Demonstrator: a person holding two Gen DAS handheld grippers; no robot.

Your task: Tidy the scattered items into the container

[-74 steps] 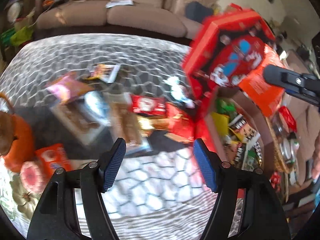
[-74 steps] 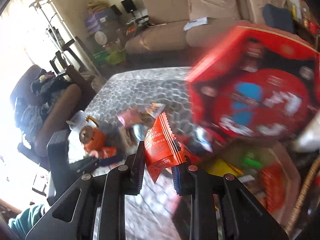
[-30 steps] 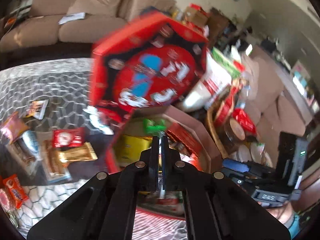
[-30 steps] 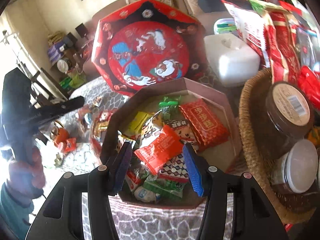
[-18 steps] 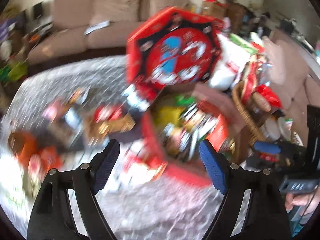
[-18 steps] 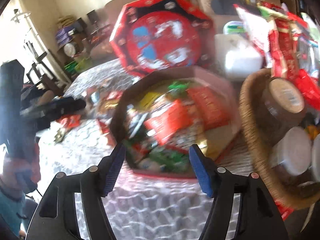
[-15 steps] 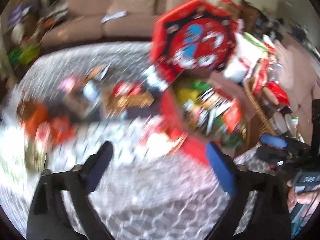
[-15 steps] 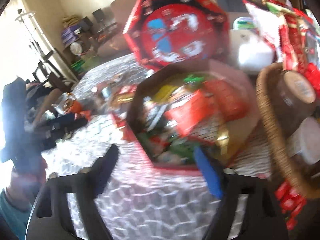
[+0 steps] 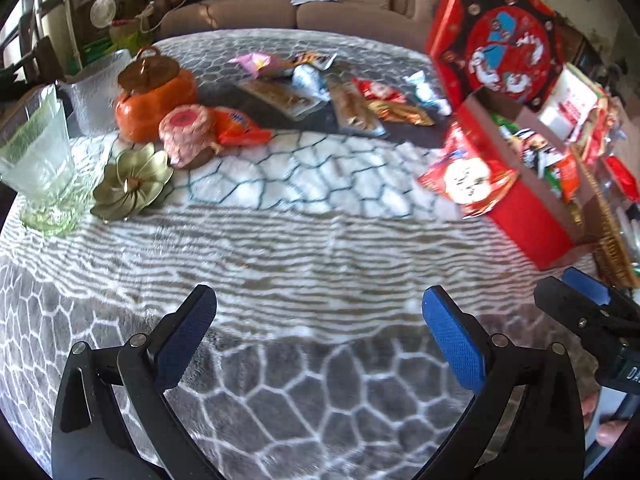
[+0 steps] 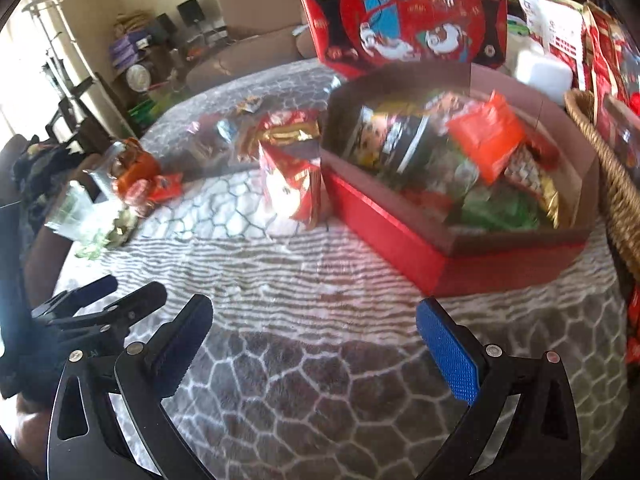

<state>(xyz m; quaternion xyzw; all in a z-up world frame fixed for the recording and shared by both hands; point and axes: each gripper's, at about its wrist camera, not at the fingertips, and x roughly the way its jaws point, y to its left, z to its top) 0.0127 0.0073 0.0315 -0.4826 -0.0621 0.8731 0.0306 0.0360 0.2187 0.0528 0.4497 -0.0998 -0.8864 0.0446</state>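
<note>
The red octagonal box (image 9: 532, 220) (image 10: 400, 236) stands at the right of the table, full of snack packets, its decorated lid (image 9: 500, 36) (image 10: 404, 12) propped upright behind it. A red packet (image 9: 466, 176) (image 10: 292, 184) leans against the box's outer wall. Several loose snack packets (image 9: 356, 100) (image 10: 276, 132) lie on the table beyond. My left gripper (image 9: 320, 336) is open and empty, low over the table's near side. My right gripper (image 10: 312, 344) is open and empty, just to its right, in front of the box.
An orange pumpkin pot (image 9: 154, 96), a pink round packet (image 9: 186, 134), a gold flower dish (image 9: 132, 184) and a green glass (image 9: 38, 160) stand at the left. A wicker basket (image 10: 612, 152) with jars sits right of the box. A sofa (image 9: 304, 4) is behind the table.
The right gripper let go of its orange-red packet in the box and both grippers opened wide and drew back from the box to the near side of the table.
</note>
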